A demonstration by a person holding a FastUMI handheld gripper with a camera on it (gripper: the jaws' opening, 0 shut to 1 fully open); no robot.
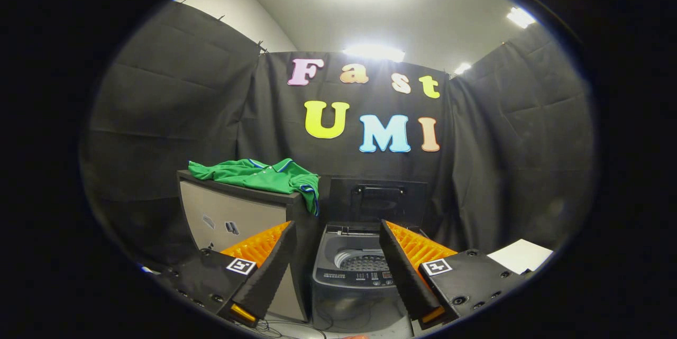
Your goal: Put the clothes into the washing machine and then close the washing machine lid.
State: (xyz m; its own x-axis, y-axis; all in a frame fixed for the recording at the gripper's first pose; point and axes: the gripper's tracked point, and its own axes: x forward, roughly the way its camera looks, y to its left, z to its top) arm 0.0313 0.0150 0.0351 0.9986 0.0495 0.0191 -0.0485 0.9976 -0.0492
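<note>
Gripper (336, 233) spread wide, grasping nothing, fingers framing the washing machine (359, 270) beyond them (lid (389, 199) raised, ready for loading). Green shirt (259, 175) draped over the cabinet's (238, 217) top right corner, beside the machine for a short transfer.
</note>
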